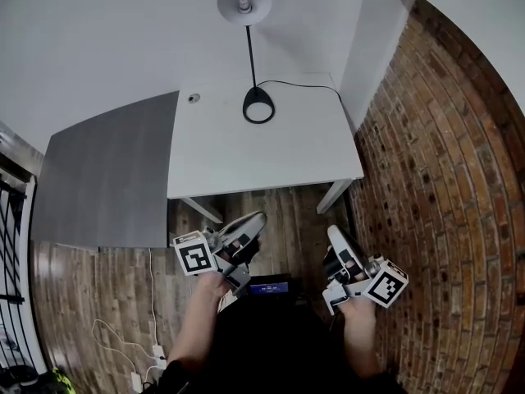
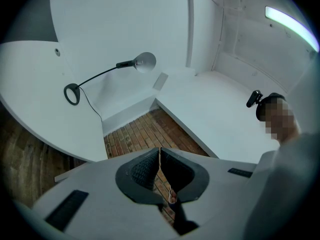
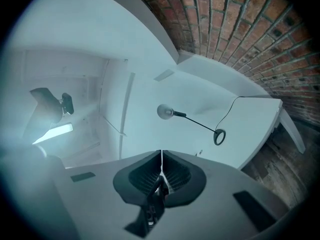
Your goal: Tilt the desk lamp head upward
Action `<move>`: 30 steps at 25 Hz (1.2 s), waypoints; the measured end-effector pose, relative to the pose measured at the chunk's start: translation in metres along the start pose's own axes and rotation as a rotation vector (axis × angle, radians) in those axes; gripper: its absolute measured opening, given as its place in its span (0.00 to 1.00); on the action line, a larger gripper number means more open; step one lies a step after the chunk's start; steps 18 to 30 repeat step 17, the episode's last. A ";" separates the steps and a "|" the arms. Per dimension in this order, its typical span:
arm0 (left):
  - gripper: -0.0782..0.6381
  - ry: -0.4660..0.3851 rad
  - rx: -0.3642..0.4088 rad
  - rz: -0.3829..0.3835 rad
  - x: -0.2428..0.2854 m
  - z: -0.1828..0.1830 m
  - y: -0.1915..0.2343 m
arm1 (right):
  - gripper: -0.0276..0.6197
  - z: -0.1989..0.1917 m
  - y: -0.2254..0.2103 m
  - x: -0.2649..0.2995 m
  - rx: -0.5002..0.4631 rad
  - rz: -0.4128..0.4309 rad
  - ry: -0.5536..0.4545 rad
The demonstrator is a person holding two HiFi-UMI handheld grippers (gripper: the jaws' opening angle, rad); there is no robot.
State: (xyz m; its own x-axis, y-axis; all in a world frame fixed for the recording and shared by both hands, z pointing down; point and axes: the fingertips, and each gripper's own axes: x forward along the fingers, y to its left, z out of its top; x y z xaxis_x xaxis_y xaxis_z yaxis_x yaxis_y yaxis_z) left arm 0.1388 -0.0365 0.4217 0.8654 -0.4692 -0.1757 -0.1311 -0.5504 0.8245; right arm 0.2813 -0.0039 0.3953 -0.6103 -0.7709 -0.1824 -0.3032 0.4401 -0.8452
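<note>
A desk lamp stands at the back of the white desk [image 1: 271, 150]: a grey dome head [image 1: 244, 0] on a thin black stem, with a black ring base [image 1: 258, 105]. The left gripper view shows the head [image 2: 145, 61] and base [image 2: 71, 94] far off. The right gripper view also shows the head [image 3: 164, 111] well ahead. My left gripper [image 1: 253, 222] and right gripper [image 1: 335, 238] hang over the wooden floor in front of the desk, well short of the lamp. The left gripper [image 2: 160, 151] and right gripper [image 3: 161, 154] both have their jaws shut with nothing between them.
A grey tabletop [image 1: 107, 179] adjoins the desk on the left. A brick wall [image 1: 443, 179] runs along the right. The lamp's black cord [image 1: 303, 84] trails to the desk's back right corner. A cable hole [image 1: 194, 98] sits near the desk's left edge. White cables [image 1: 139, 359] lie on the floor.
</note>
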 end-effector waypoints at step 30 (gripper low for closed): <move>0.12 -0.005 0.021 0.044 0.005 -0.002 0.005 | 0.07 0.002 -0.008 0.005 0.019 0.034 0.039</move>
